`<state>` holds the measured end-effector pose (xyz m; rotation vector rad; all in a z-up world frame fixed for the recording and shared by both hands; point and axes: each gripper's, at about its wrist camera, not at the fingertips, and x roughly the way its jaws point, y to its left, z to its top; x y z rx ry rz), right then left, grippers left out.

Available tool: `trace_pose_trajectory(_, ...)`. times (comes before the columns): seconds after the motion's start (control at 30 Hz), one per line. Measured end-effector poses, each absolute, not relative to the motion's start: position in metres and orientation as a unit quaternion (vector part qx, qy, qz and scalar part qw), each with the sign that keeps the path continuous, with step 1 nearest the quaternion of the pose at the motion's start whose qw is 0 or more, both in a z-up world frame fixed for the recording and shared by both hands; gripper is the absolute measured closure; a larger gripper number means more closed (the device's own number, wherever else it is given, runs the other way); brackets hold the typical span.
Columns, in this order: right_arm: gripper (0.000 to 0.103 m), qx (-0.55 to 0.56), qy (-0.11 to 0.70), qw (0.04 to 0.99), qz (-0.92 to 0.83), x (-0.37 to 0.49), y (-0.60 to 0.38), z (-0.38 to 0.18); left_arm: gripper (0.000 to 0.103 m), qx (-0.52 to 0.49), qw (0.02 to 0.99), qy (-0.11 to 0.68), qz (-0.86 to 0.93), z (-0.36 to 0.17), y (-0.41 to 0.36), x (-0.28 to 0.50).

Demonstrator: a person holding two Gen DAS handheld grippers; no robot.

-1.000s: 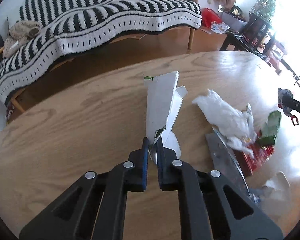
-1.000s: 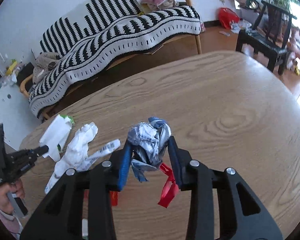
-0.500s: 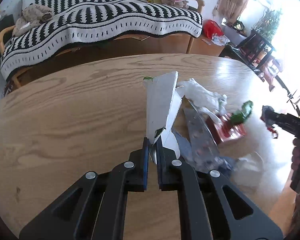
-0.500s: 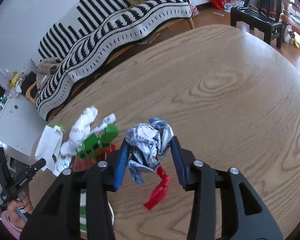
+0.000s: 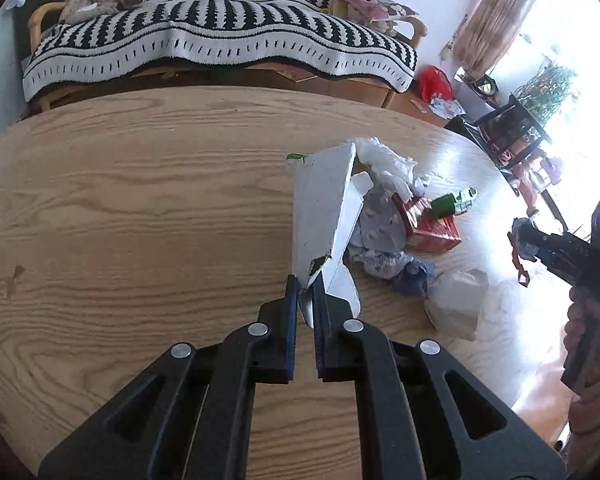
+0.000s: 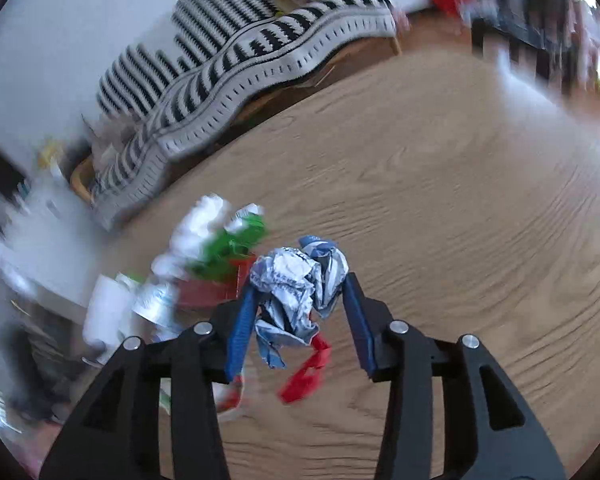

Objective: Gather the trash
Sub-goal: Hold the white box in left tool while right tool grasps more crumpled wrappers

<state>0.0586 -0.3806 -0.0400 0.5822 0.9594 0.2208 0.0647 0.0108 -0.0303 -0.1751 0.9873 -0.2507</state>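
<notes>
My left gripper [image 5: 306, 286] is shut on the lower end of a flattened white carton [image 5: 320, 208], held up over the wooden table [image 5: 140, 200]. Just beyond it lies a trash pile: white tissue [image 5: 388, 160], a red box [image 5: 432, 228], a green wrapper [image 5: 454, 202], crumpled blue-white foil [image 5: 384, 256] and clear plastic [image 5: 458, 300]. My right gripper [image 6: 300, 284] grips a crumpled silver-blue wrapper [image 6: 296, 276] with a red strip [image 6: 308, 372] dangling below; its jaws are closing on it. It hovers right of the blurred pile [image 6: 220, 252].
A sofa under a black-and-white striped blanket [image 5: 220, 40] stands behind the table. A black chair [image 5: 508, 128] and a red bag [image 5: 432, 80] are on the floor at the right. A person's hand [image 5: 592, 344] holds the right gripper near the table's right edge.
The left gripper has swung with the carton toward the pile, which now lies right behind it. The right gripper has carried its wrapper closer to the pile, and its view is blurred.
</notes>
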Motion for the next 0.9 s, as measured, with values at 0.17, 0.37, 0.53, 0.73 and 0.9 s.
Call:
trace_pose_trajectory(0.17, 0.061, 0.282, 0.481, 0.822, 0.113, 0.051, -0.378, -0.054, 0.097, -0.090, 0.871, 0.468, -0.119, -0.028, 0.013, 0.059)
trace_pose_trajectory(0.37, 0.042, 0.230, 0.501, 0.831, 0.069, 0.039, -0.372, -0.067, 0.097, -0.076, 0.870, 0.471, -0.122, -0.029, 0.013, 0.053)
trace_pose_trajectory(0.53, 0.036, 0.225, 0.499, 0.835, 0.056, 0.039, -0.367, -0.065, 0.097, -0.080, 0.870, 0.471, -0.121, -0.030, 0.017, 0.052)
trace_pose_trajectory(0.73, 0.043, 0.213, 0.498, 0.839, 0.056, 0.045, -0.369, -0.061, 0.097, -0.081, 0.870, 0.471, -0.126, -0.029, 0.016, 0.051)
trace_pose_trajectory(0.9, 0.039, 0.213, 0.487, 0.846, 0.044, 0.047, -0.370, -0.057, 0.097, -0.080, 0.870, 0.470, -0.127, -0.029, 0.017, 0.050)
